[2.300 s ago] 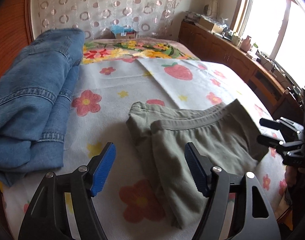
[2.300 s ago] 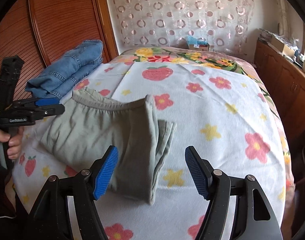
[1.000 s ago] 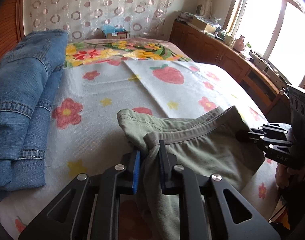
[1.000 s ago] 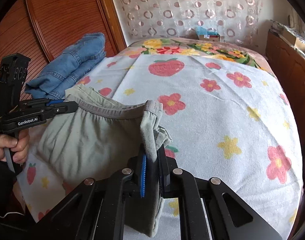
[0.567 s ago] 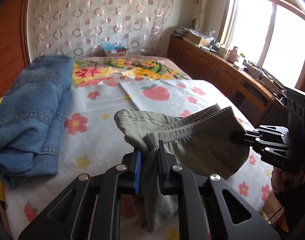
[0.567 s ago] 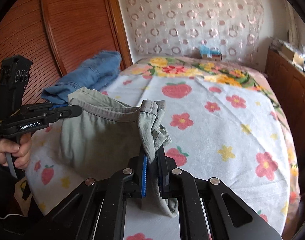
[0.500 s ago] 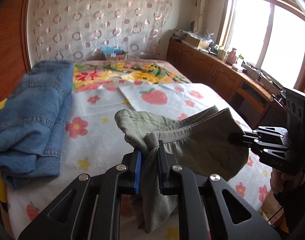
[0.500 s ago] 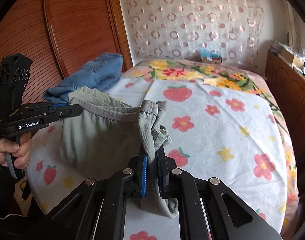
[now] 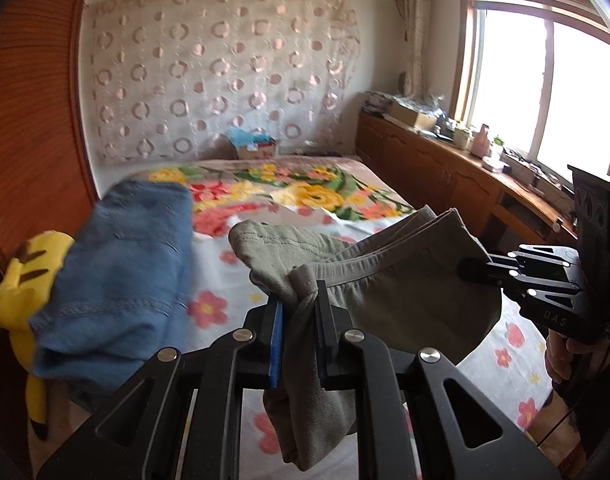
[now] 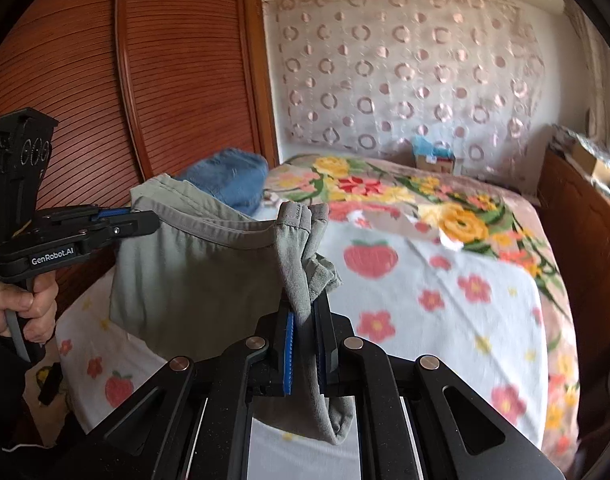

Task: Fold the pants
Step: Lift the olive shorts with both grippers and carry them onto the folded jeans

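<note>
Olive-green pants (image 9: pixel 401 296) (image 10: pixel 193 268) hang folded in the air above the bed, stretched by the waistband between both grippers. My left gripper (image 9: pixel 299 312) is shut on one end of the waistband, with cloth bunched between its blue pads. At the other end my right gripper (image 10: pixel 303 336) is shut on the waistband too. Each gripper shows in the other's view: the right one (image 9: pixel 481 268) at the right, the left one (image 10: pixel 145 222) at the left, held by a hand (image 10: pixel 23 308). The lower part of the pants sags below the grippers.
The bed (image 10: pixel 445 320) has a white sheet with flowers and strawberries, and a floral blanket (image 9: pixel 289 192) at its far end. Folded blue jeans (image 9: pixel 121 280) lie at the left on a yellow plush toy (image 9: pixel 29 280). A wooden wardrobe (image 10: pixel 145 80) stands left; a cabinet (image 9: pixel 445 176) and window right.
Both grippers closed on the waistband about a second ago and have since risen, lifting the green pants off the sheet. The pants now hang clear of the bed.
</note>
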A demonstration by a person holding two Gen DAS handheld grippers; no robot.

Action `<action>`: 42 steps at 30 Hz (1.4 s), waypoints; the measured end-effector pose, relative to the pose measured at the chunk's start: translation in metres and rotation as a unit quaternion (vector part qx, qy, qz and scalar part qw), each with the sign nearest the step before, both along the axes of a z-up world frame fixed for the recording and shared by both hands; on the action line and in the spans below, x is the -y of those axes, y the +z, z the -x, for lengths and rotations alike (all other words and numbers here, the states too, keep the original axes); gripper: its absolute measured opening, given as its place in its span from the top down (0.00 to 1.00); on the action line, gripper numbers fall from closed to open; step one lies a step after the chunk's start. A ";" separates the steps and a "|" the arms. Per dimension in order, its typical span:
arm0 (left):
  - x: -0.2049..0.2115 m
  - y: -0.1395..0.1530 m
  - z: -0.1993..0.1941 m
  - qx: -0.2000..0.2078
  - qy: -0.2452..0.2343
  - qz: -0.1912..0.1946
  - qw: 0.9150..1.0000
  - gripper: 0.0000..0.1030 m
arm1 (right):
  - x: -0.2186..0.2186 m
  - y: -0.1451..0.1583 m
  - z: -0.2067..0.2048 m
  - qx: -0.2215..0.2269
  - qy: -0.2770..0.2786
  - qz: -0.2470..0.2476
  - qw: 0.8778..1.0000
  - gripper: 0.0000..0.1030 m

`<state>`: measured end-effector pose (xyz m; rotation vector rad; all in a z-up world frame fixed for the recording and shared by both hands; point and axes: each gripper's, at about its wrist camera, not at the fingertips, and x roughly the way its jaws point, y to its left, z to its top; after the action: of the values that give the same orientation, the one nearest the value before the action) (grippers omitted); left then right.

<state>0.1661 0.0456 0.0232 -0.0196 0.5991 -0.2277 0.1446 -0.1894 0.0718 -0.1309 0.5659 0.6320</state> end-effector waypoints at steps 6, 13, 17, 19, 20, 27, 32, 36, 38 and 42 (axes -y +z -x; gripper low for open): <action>-0.022 0.012 -0.007 0.014 0.023 -0.008 1.000 0.86 | -0.018 0.007 -0.026 0.018 0.020 0.001 1.000 0.92; -0.042 0.014 -0.014 0.019 0.049 -0.012 0.999 0.86 | -0.040 0.004 -0.058 0.034 0.041 0.004 0.999 0.92; -0.055 0.020 -0.019 0.024 0.054 -0.009 0.998 0.86 | -0.053 0.005 -0.082 0.030 0.062 0.000 0.998 0.92; -0.061 0.026 -0.020 0.032 0.058 -0.006 0.998 0.86 | -0.057 0.005 -0.097 0.028 0.068 0.002 0.997 0.92; -0.064 0.028 -0.021 0.035 0.060 -0.007 0.998 0.86 | -0.060 0.006 -0.103 0.029 0.071 0.002 0.997 0.92; -0.090 0.042 -0.032 0.050 0.092 -0.011 0.994 0.86 | -0.089 0.009 -0.151 0.039 0.100 -0.002 0.994 0.92; -0.109 0.039 -0.036 0.055 0.124 -0.010 0.991 0.86 | -0.112 0.005 -0.179 0.054 0.125 0.003 0.991 0.92; -0.131 0.025 -0.043 0.046 0.156 -0.005 0.987 0.86 | -0.133 -0.005 -0.201 0.058 0.140 0.011 0.988 0.92; -0.140 0.019 -0.046 0.042 0.169 -0.001 0.985 0.86 | -0.145 -0.009 -0.213 0.058 0.145 0.014 0.988 0.92; -0.149 0.009 -0.049 0.032 0.182 0.007 0.983 0.86 | -0.168 -0.013 -0.229 0.064 0.162 0.025 0.984 0.92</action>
<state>0.2148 0.1948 0.0319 -0.1344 0.5192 0.1225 0.3738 -0.0212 0.0591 -0.3136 0.4398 0.9192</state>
